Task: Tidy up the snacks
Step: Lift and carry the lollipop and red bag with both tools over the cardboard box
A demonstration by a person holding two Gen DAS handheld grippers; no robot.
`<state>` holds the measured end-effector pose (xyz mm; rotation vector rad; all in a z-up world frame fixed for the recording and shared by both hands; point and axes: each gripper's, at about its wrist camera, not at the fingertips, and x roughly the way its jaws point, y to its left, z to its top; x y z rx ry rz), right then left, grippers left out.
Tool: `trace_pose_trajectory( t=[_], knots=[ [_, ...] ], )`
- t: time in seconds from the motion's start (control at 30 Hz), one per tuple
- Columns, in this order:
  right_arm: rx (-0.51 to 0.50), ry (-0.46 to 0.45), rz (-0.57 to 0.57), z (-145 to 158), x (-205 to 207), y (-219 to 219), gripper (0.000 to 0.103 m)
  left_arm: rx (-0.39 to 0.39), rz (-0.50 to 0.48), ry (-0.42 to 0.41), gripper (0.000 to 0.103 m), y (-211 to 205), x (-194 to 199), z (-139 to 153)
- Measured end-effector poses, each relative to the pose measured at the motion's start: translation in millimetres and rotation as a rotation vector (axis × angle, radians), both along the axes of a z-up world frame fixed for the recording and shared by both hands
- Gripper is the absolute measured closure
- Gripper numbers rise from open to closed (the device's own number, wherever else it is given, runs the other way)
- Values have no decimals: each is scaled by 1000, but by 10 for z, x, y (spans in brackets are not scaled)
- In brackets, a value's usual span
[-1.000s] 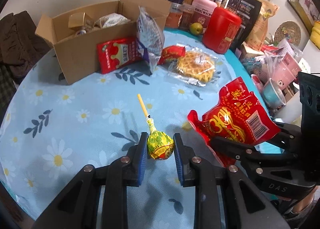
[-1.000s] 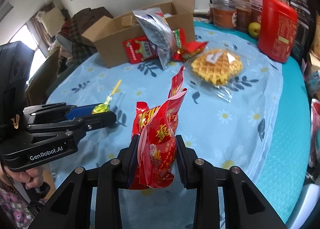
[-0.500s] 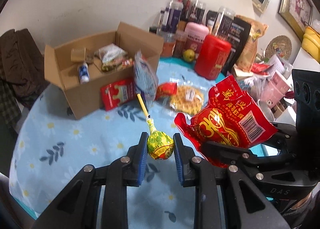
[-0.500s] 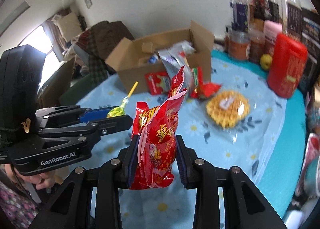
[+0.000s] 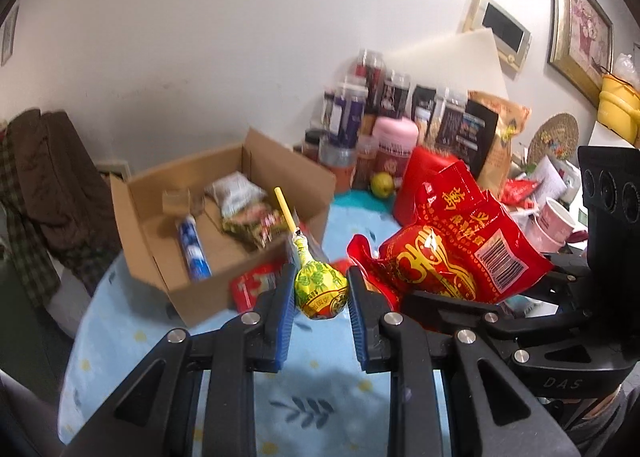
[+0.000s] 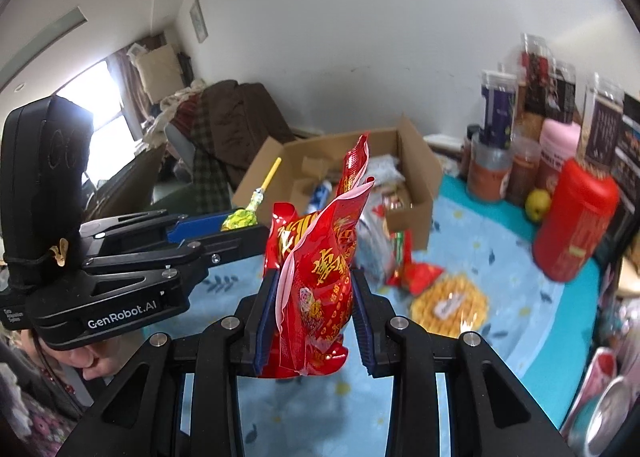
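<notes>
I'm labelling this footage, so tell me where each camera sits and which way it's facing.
Left wrist: on the left claw, aimed down past its lollipop at the cardboard box; right claw at its right.
Right wrist: on the right claw gripping the red snack bag; left claw at its left.
Shared: box, lollipop, bag.

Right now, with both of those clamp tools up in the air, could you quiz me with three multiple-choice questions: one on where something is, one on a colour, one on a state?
1. Where is the blue-and-white tube?
A. inside the open cardboard box
B. on the tablecloth
C. between clamp fingers

2. What colour is the lollipop's stick?
A. white
B. yellow
C. red

3. What state is the right gripper in?
A. open, empty
B. shut on a red snack bag
C. shut on a waffle

Answers: 1 A, the blue-and-white tube lies in the open cardboard box. 2 B, the lollipop in the left gripper has a yellow stick. 3 B, the right gripper clamps the red snack bag.
</notes>
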<state>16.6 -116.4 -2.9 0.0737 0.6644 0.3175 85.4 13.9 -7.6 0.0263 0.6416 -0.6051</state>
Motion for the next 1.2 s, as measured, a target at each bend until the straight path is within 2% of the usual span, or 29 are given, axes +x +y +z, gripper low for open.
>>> trace_pose_trajectory(
  t=[0.5, 0.9, 1.2],
  knots=[
    [-11, -94, 20, 409, 620, 16, 69, -41, 33, -84, 78, 92, 647, 370],
    [-24, -143, 30, 545, 1442, 31, 69, -47, 66, -104, 78, 79, 1564, 435],
    [9, -160, 39, 600, 2038, -9, 69, -60, 111, -98, 78, 85, 2169, 492]
  ],
)
